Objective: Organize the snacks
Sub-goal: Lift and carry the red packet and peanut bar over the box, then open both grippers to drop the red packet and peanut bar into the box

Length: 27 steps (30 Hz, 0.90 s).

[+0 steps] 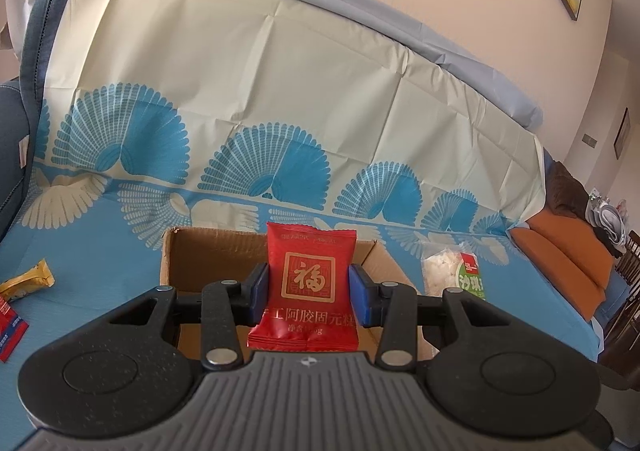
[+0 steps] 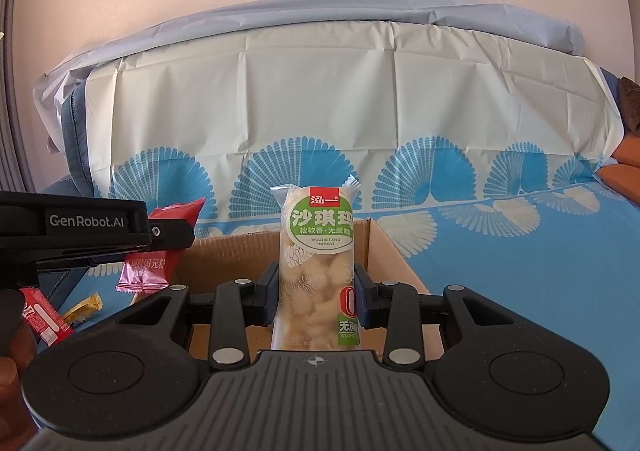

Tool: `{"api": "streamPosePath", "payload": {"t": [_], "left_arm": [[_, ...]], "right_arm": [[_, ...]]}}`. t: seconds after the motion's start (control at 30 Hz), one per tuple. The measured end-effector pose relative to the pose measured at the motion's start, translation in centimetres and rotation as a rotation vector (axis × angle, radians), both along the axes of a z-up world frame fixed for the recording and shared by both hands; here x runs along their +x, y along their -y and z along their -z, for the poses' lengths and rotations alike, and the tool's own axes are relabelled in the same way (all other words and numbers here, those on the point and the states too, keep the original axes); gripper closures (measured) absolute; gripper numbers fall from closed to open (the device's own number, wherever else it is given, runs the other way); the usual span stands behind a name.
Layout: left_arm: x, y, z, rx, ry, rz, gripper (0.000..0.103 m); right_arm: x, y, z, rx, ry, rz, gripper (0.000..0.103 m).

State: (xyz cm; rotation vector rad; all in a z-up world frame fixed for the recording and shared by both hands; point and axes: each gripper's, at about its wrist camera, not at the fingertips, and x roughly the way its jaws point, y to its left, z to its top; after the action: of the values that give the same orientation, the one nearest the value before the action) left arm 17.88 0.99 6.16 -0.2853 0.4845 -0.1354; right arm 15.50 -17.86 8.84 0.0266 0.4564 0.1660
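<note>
My left gripper (image 1: 308, 293) is shut on a red snack packet (image 1: 310, 247) with a gold character, held upright over an open cardboard box (image 1: 208, 251). My right gripper (image 2: 316, 297) is shut on a clear packet of pale puffed snack with a green label (image 2: 318, 247), also upright above the same cardboard box (image 2: 236, 255). In the right wrist view the left gripper (image 2: 168, 235) shows at the left with the red packet (image 2: 176, 213) in its jaws. In the left wrist view the clear packet (image 1: 452, 269) appears to the right of the box.
A yellow wrapped snack (image 1: 28, 281) and a red packet (image 1: 10, 325) lie on the blue patterned cloth (image 1: 100, 251) left of the box. A red bar (image 2: 42, 321) and yellow wrapper (image 2: 82, 309) show low left. An orange cushion (image 1: 568, 263) lies at far right.
</note>
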Motion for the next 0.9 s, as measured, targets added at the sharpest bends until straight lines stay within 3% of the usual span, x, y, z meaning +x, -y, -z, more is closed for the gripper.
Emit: {"api": "streamPosePath", "payload": {"t": [0.43, 0.7, 0.9], "left_arm": [[-0.4, 0.7, -0.5, 0.035, 0.038, 0.009, 0.056], [-0.3, 0.4, -0.4, 0.039, 0.029, 0.003, 0.054], [-0.7, -0.9, -0.5, 0.04, 0.022, -0.035, 0.054]], "right_arm": [[0.0, 0.0, 0.2, -0.006, -0.004, -0.021, 0.065], [0.8, -0.3, 0.8, -0.021, -0.051, -0.013, 0.054], [0.9, -0.6, 0.9, -0.012, -0.061, -0.026, 0.053]]}}
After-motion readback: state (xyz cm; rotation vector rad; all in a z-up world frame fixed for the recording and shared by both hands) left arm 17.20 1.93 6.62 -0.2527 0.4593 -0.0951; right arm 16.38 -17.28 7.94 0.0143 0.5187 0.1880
